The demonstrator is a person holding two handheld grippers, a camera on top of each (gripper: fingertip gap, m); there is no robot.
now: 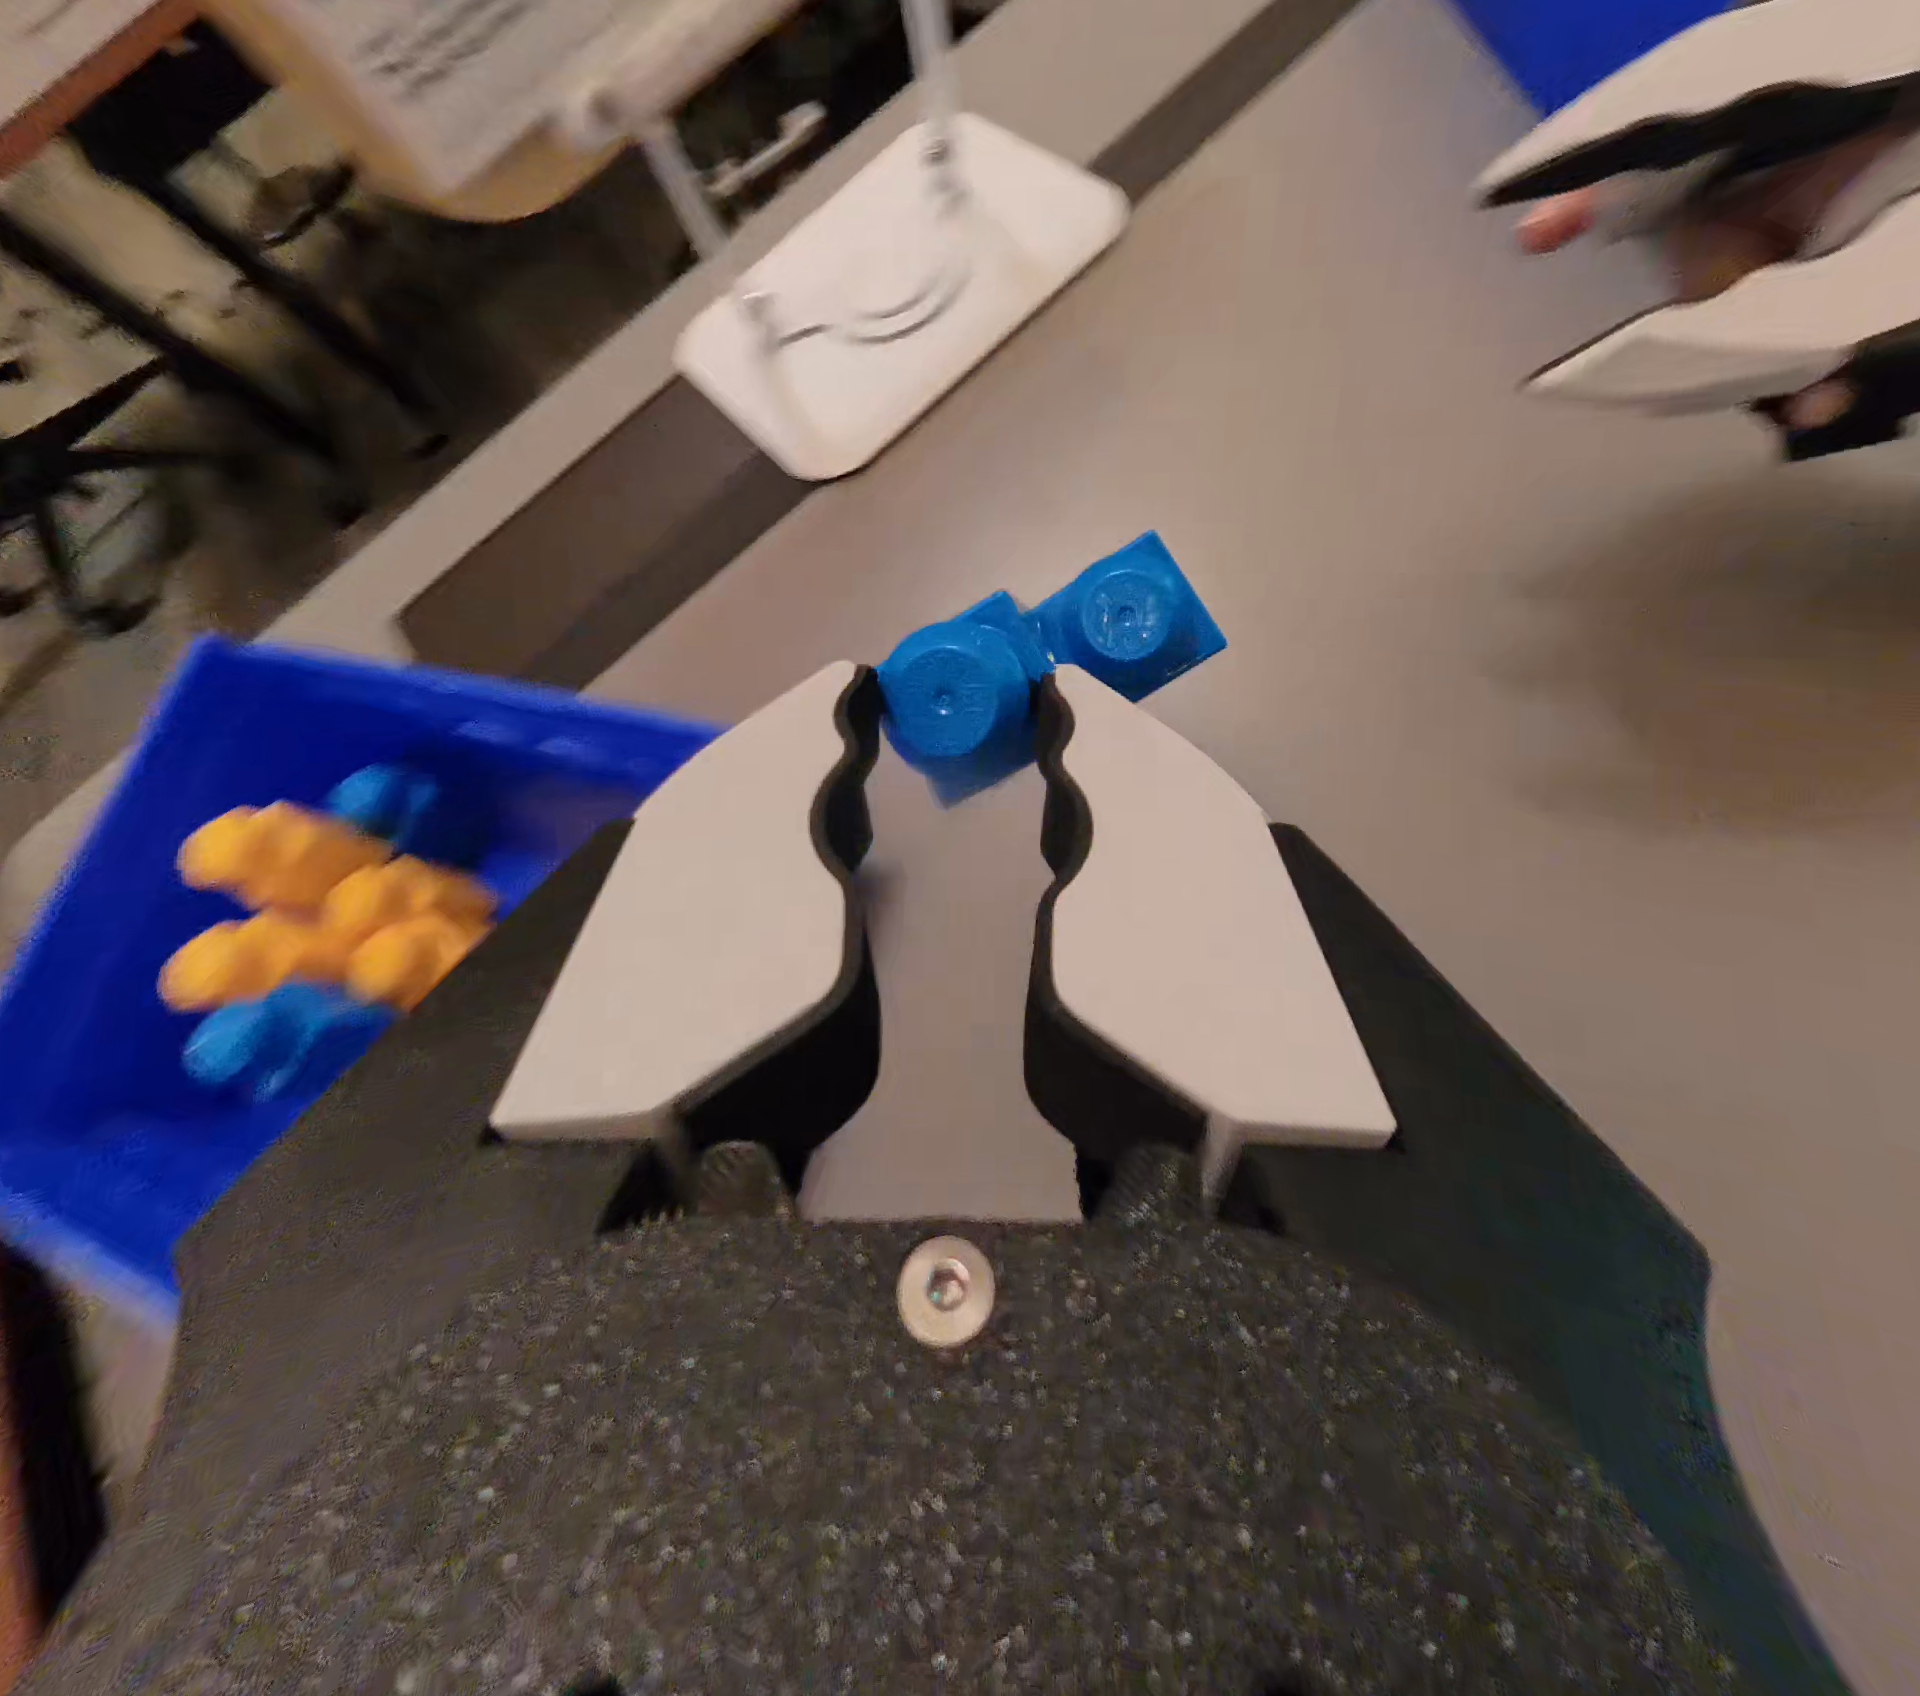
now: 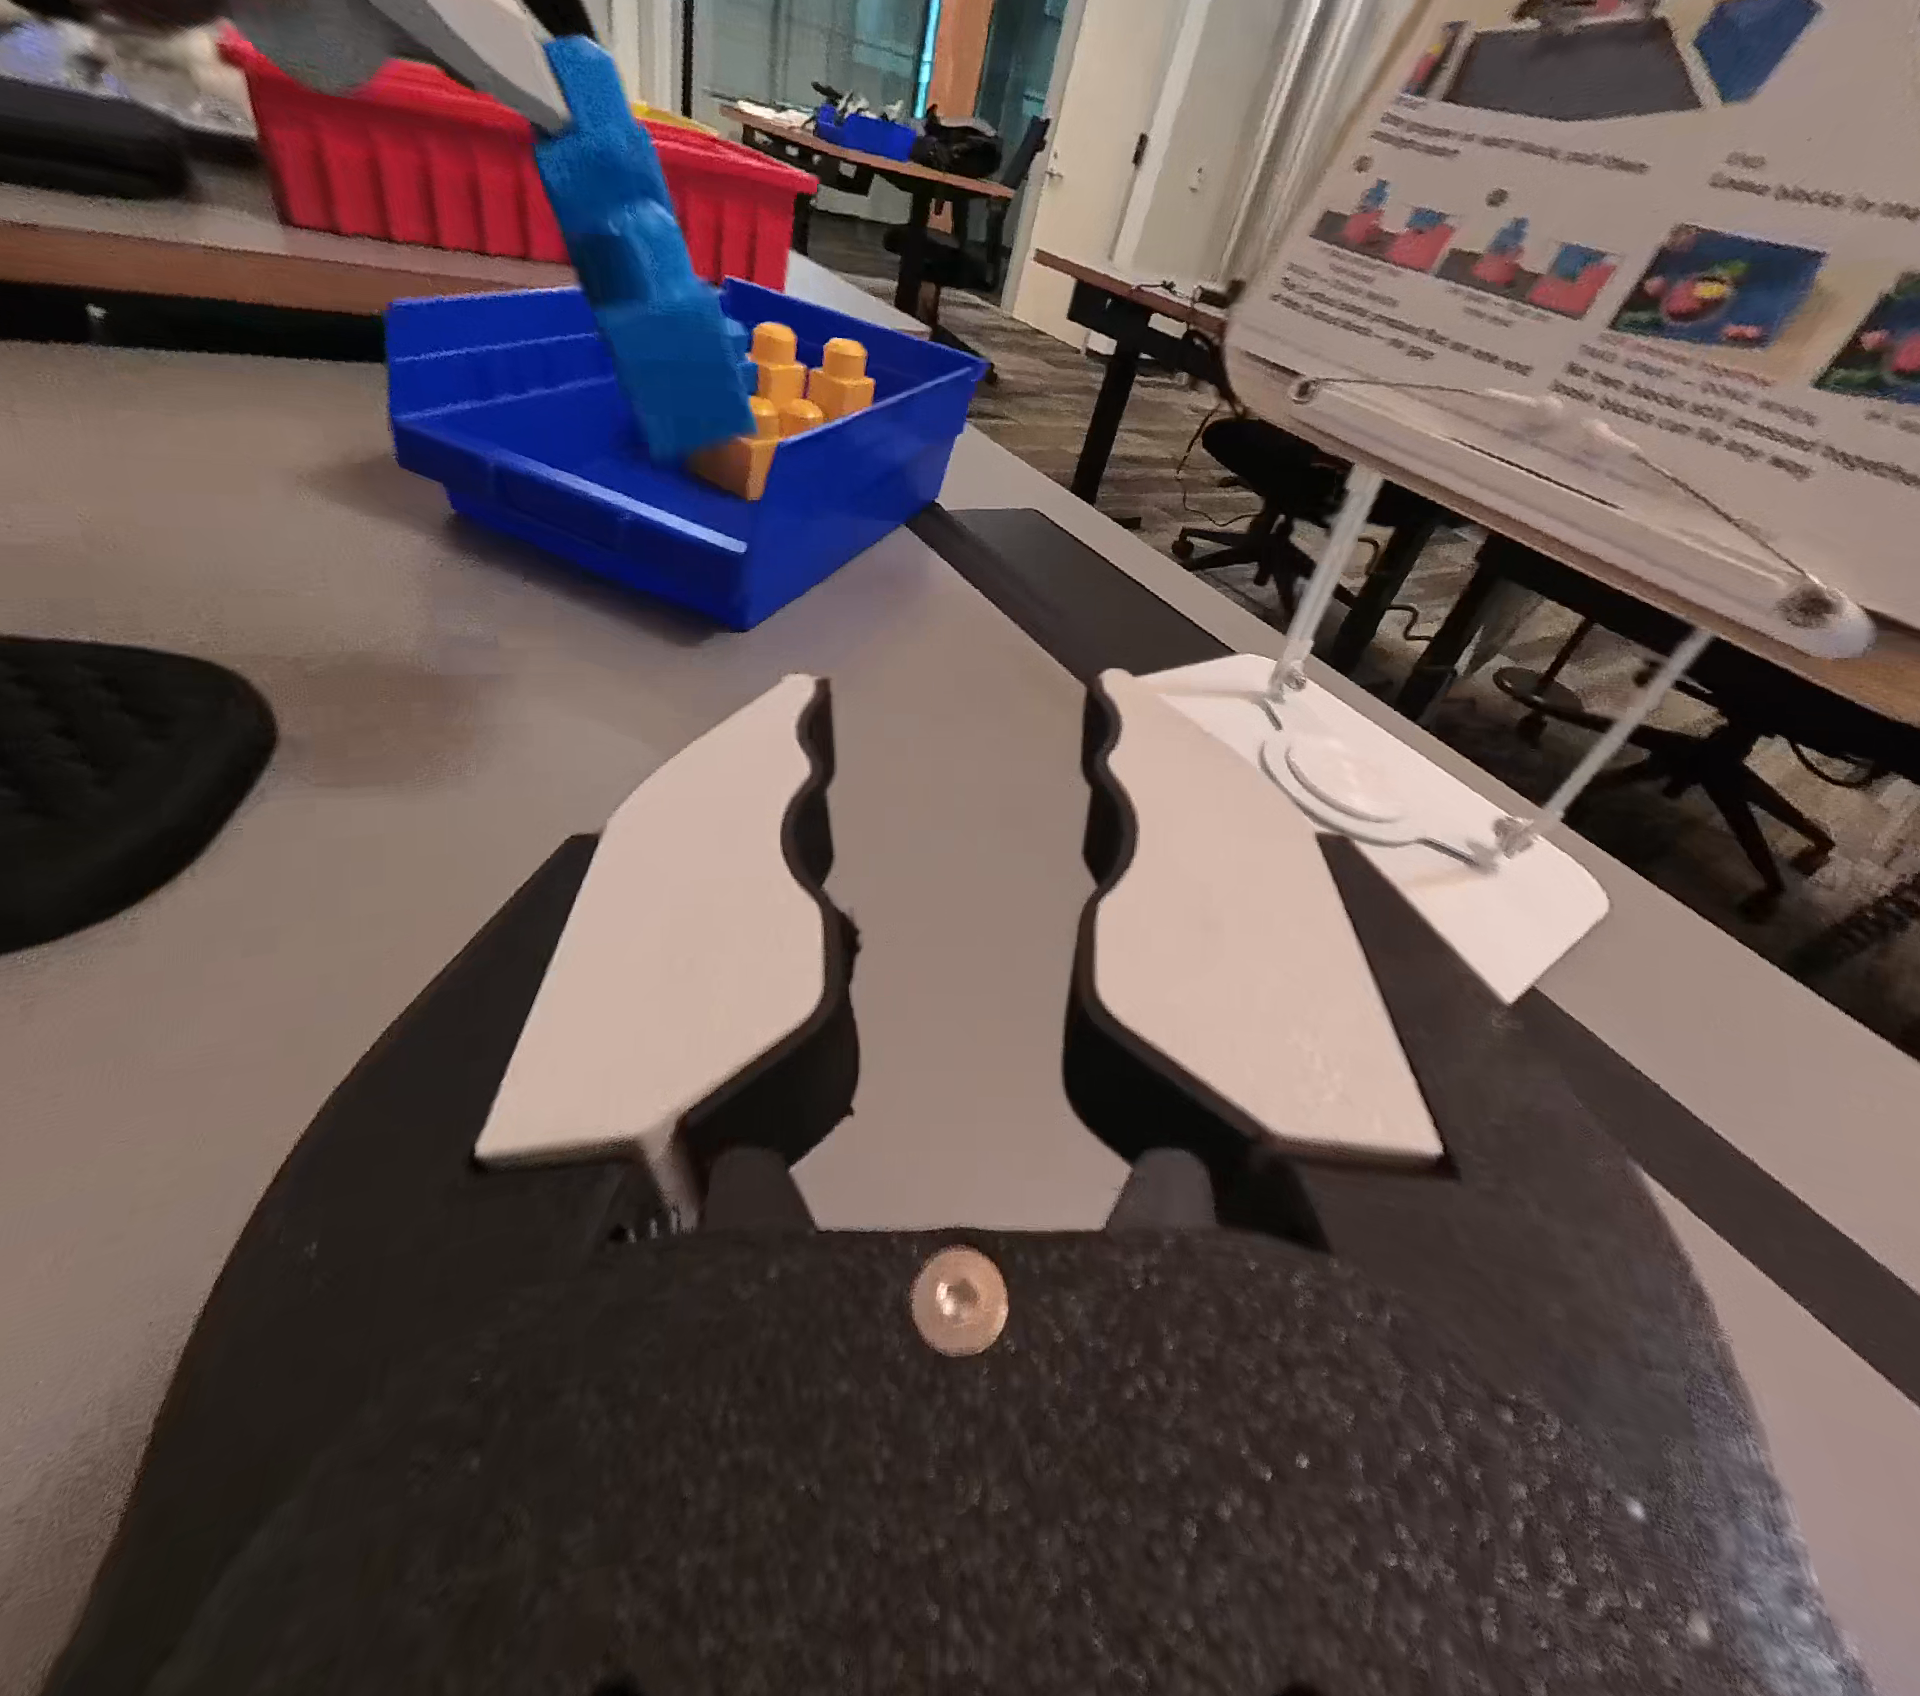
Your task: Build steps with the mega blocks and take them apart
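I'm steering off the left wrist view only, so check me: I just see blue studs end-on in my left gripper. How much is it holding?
Observer: Several joined blue blocks in a tilted column, held by the left gripper at the upper end.
Operator: Is the right gripper free?
Observer: Yes, it is open with nothing in it.
Operator: Anything behind the blue bin?
Observer: A red bin on the next table.

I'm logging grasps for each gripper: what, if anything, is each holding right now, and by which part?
The left gripper pinches the stack of blue blocks by the sides of its end block. The right gripper is open and empty.
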